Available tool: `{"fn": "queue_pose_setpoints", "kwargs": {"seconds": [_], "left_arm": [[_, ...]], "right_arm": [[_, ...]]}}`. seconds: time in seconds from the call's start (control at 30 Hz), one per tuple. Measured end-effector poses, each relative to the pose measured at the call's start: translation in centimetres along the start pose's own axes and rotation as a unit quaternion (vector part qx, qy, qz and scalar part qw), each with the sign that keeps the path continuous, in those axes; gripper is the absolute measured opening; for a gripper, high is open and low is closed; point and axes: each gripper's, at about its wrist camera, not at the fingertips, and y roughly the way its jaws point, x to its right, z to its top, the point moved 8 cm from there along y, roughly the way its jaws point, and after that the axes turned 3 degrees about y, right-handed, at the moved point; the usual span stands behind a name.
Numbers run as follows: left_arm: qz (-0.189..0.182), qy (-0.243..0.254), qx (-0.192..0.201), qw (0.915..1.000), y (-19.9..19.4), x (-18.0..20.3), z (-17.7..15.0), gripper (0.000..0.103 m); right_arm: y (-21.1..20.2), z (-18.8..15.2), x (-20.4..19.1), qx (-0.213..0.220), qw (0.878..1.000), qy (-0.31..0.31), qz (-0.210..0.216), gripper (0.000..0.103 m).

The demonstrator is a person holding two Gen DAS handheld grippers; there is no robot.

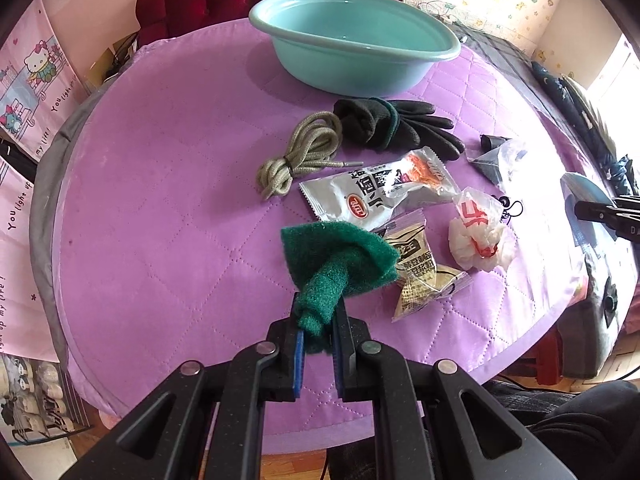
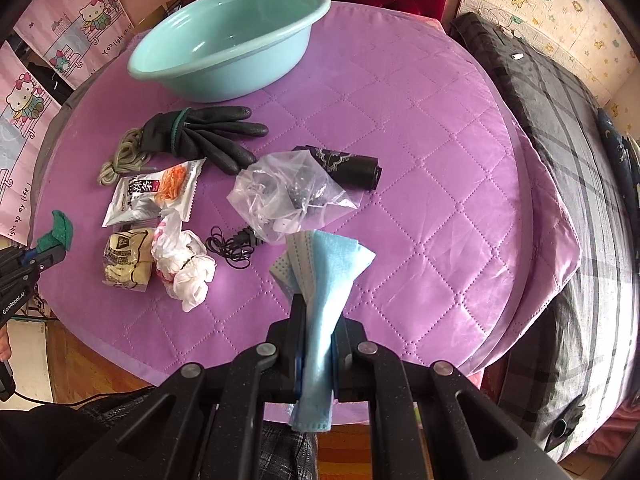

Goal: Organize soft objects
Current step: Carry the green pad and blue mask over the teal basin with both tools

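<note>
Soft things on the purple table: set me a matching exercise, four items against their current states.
Things:
1. green scouring pad
2. blue face mask
3. black gloves
4. teal basin

States:
A. lying beside the coiled cord
B. empty
C. pinched in the left gripper
D. pinched in the right gripper

Pairs: 1-C, 2-D, 3-A, 4-B

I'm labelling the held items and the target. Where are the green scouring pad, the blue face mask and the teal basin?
green scouring pad [image 1: 340, 258], left wrist view, its spread upper part
blue face mask [image 2: 330, 276], right wrist view, mid fold
teal basin [image 2: 224, 76], right wrist view, outer wall
</note>
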Motion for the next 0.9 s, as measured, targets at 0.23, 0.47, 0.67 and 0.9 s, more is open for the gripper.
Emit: {"fn": "queue_pose_setpoints", "kwargs": {"seconds": [0.23, 0.47, 0.67, 0.9], "left_arm": [[0.000, 0.002, 0.015, 0.9999, -2.2, 0.5, 2.0, 0.012], [0.004, 0.009, 0.037, 0.9992, -4.5, 0.7, 4.4, 0.012], [0.006, 0.018, 0.052, 0.9985, -5.6, 0.7, 6.7, 0.012], [0.005, 0.030, 0.064, 0.9975, -6.4, 1.1, 9.5, 0.012]], "right_arm": [[-1.1, 1.3, -1.0, 0.015, 1.000, -0.015, 0.003, 0.008], [-2.9, 3.8, -1.8, 0.033, 0.999, -0.028, 0.009, 0.008], [-4.3, 6.6, -2.7, 0.048, 0.998, -0.038, 0.015, 0.008], [-5.3, 9.7, -4.1, 0.064, 0.996, -0.061, 0.018, 0.009]]}}
